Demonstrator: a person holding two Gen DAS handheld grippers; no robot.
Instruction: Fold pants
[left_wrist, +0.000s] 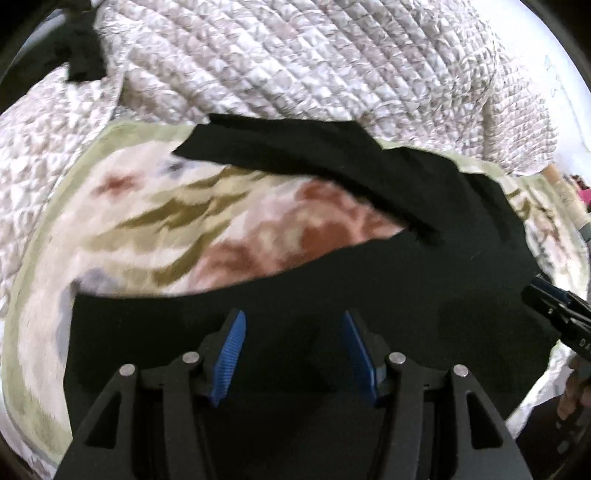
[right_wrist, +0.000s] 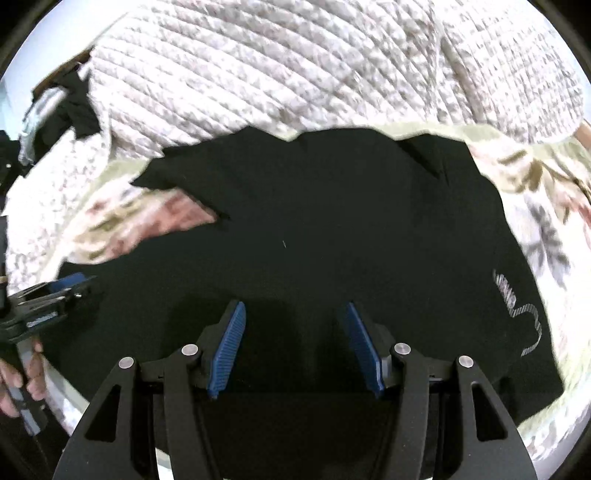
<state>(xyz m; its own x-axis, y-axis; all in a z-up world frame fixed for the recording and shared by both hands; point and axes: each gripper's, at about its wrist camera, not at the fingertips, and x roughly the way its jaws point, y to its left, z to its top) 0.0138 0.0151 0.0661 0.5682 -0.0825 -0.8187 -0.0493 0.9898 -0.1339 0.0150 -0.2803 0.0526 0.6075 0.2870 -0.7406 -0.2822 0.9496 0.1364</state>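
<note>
The black pants (left_wrist: 332, 280) lie spread on a floral blanket (left_wrist: 155, 221); one leg (left_wrist: 295, 155) runs toward the far left. My left gripper (left_wrist: 293, 321) is open just above the near part of the pants, holding nothing. In the right wrist view the pants (right_wrist: 332, 229) fill the middle, with a white logo (right_wrist: 524, 314) at the right edge. My right gripper (right_wrist: 295, 314) is open above the near edge of the pants, empty. It also shows in the left wrist view (left_wrist: 554, 306) at the right; the left gripper shows in the right wrist view (right_wrist: 55, 291) at the left.
A quilted white bedspread (left_wrist: 295, 59) lies bunched behind the blanket. Another dark garment (left_wrist: 81, 48) sits at the far left on the quilt. The person's hand (right_wrist: 18, 373) holds the left gripper's handle.
</note>
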